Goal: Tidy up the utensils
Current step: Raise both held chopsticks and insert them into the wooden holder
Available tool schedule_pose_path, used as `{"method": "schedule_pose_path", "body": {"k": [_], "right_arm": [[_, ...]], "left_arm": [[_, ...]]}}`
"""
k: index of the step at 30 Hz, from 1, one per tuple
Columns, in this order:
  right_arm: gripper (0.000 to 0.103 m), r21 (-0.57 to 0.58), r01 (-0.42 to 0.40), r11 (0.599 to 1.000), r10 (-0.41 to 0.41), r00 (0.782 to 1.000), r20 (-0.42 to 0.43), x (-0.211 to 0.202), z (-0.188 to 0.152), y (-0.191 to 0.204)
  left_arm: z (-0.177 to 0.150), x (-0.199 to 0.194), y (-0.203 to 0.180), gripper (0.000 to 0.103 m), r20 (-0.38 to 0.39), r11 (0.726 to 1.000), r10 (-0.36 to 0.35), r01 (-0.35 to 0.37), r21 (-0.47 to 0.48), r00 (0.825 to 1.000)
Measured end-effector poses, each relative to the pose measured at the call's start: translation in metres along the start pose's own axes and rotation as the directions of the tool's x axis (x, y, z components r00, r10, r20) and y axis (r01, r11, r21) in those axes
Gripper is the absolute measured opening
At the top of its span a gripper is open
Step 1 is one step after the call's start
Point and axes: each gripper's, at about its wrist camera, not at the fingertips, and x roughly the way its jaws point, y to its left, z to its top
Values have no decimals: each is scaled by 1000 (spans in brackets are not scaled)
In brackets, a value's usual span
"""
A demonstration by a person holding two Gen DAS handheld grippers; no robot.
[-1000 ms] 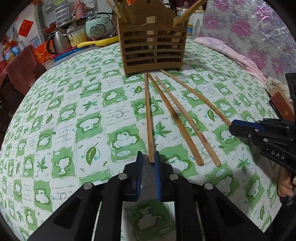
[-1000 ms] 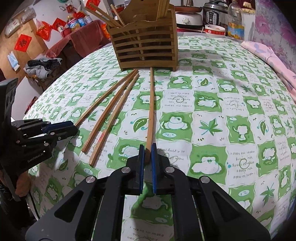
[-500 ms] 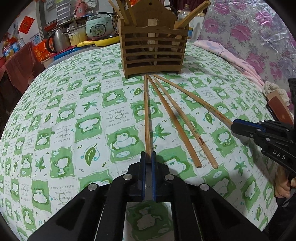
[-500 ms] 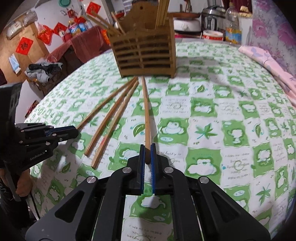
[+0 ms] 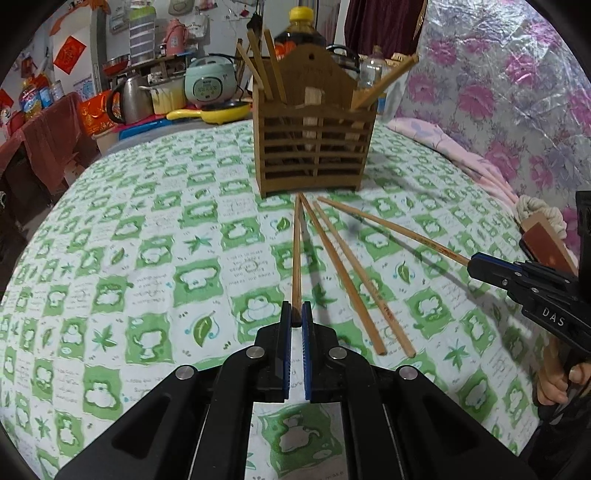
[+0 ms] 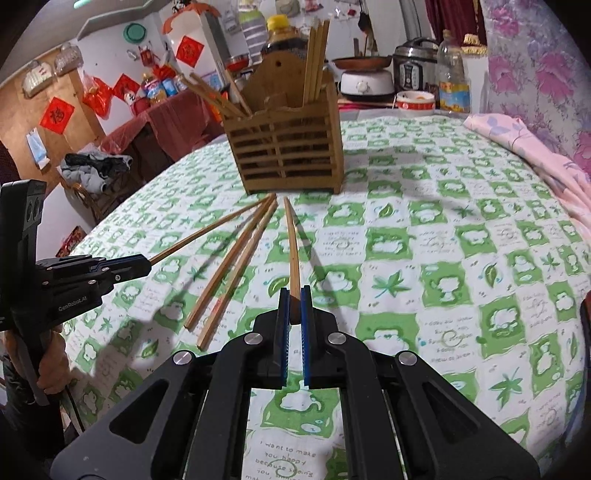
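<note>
A slatted wooden utensil holder stands on the green-patterned tablecloth, with several chopsticks standing in it; it also shows in the right wrist view. My left gripper is shut on the near end of one chopstick, lifted off the cloth. My right gripper is shut on another chopstick, also raised. Two chopsticks lie loose on the cloth between them. The right gripper appears in the left wrist view holding its chopstick.
The tablecloth covers a round table. Behind the holder stand a rice cooker, kettle, yellow pan and an oil bottle. A pink floral cloth lies at the right edge.
Both grippers closed on a chopstick each and lifted the near ends, tilting the views up toward the holder. The two loose chopsticks have stayed put.
</note>
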Motion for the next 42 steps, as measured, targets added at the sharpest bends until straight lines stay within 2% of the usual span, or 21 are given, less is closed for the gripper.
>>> {"method": "schedule_pose_path", "body": {"k": [10, 15, 24, 31, 37, 42], "right_arm": [[7, -11, 6, 1000, -5, 988, 154, -47, 54, 6], [7, -22, -6, 1000, 11, 977, 215, -66, 78, 15], [7, -48, 2, 999, 9, 976, 218, -60, 90, 27], [7, -87, 40, 995, -16, 966, 259, -66, 127, 39], [7, -125, 70, 990, -26, 946, 322, -81, 169, 54], [6, -117, 113, 987, -58, 916, 396, -92, 195, 58]], "left_arm": [[57, -38, -7, 6, 80, 1000, -8, 7, 10, 997], [83, -56, -19, 6, 122, 999, -41, 38, 27, 992], [109, -60, -36, 6, 122, 997, -64, 57, 58, 990], [151, -77, -35, 6, 167, 997, -47, 36, 67, 985], [203, -107, -28, 6, 277, 1000, -7, -1, 30, 961], [234, -121, -25, 6, 393, 999, 50, -49, -13, 918]]}}
